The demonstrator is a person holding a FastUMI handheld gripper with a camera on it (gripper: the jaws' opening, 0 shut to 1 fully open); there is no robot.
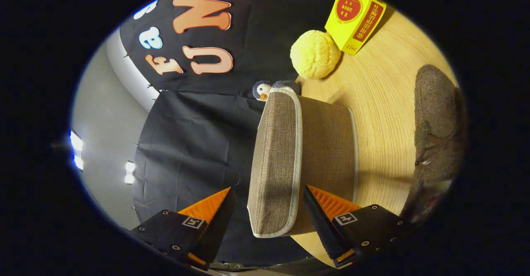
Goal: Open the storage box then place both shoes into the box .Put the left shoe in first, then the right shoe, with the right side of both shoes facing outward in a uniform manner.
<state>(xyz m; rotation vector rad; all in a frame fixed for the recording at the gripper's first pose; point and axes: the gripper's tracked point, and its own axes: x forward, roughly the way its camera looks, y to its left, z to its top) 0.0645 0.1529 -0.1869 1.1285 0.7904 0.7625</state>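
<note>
Nearest: gripper [267,209] spread wide, one finger on each side of the near edge of the storage box lid [276,164], touching nothing as far as can be seen. Just ahead, between the fingers, the storage box [327,143], brown woven fabric with pale trim, lid closed on top, standing on the wooden surface [381,102]. Well to the right of the box, one brown fuzzy shoe [439,122] lying on the surface, apart from the box. Beyond the box, a small toy penguin [263,90] peeking out just behind it. Farther still, a yellow bumpy ball [315,54] touching or nearly touching a yellow carton [355,17].
</note>
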